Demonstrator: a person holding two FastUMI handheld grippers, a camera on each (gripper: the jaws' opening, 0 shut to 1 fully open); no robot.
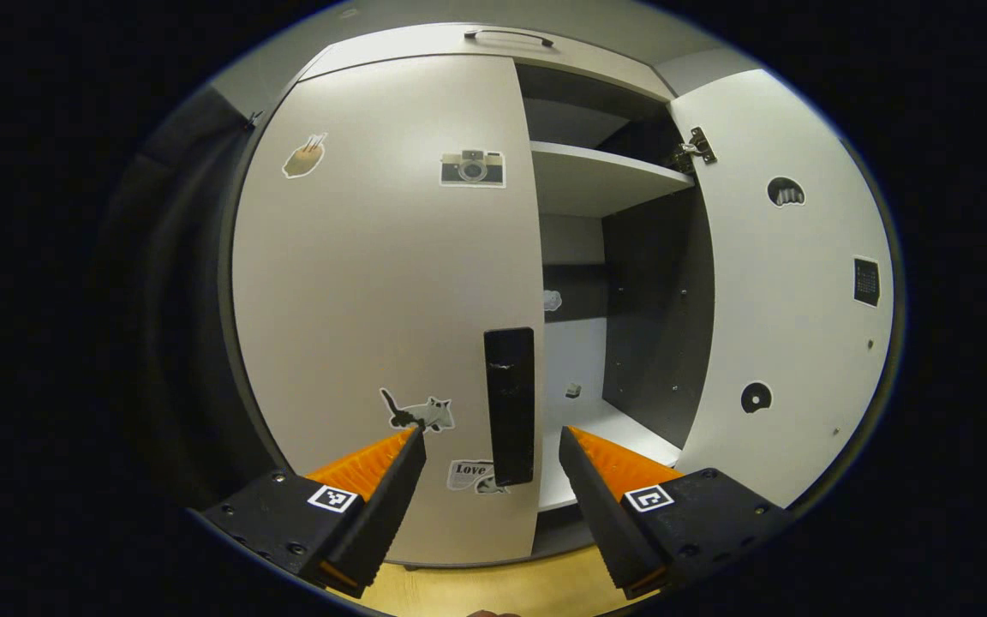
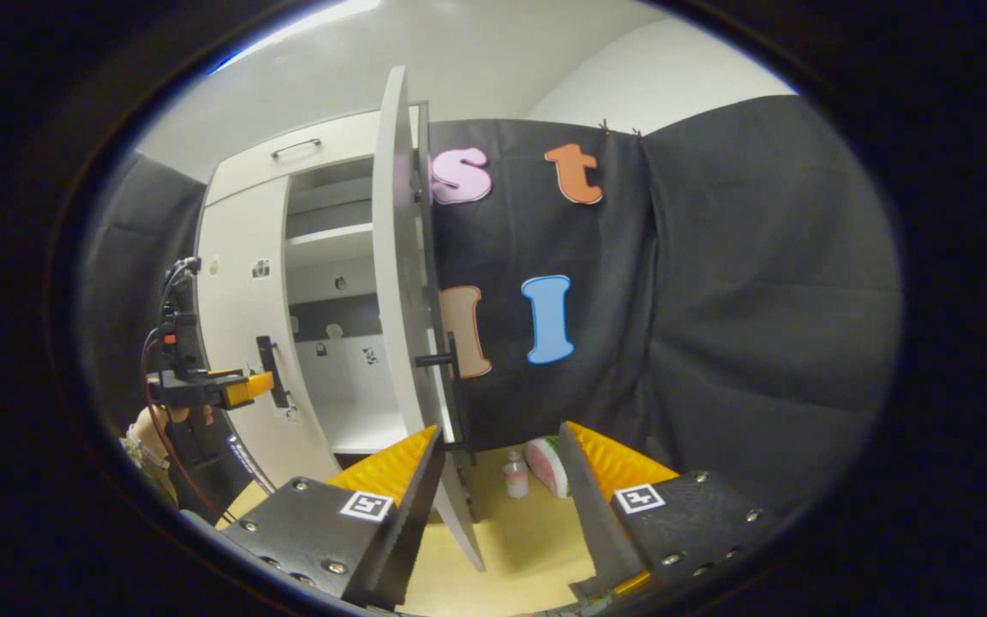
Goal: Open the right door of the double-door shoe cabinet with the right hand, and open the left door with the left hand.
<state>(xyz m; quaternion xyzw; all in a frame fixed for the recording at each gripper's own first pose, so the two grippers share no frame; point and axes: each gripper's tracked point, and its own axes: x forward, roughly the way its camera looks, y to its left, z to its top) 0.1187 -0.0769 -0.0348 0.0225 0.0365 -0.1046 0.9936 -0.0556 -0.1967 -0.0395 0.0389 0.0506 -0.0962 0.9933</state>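
Left gripper view: flat matte left door (image 1: 382, 283), slim rectangular handle (image 1: 510, 404).

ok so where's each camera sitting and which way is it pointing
Left gripper view: rides the left gripper, facing the shoe cabinet head-on at the closed left door and its black handle; its own two fingers, spread apart, show at the bottom.
Right gripper view: rides the right gripper, set to the cabinet's right, looking along the edge of the open right door toward the booth wall; its own fingers show, also spread apart.
Shared: both see the open right door, the shelves and the left door's handle; the right view also catches the left gripper.
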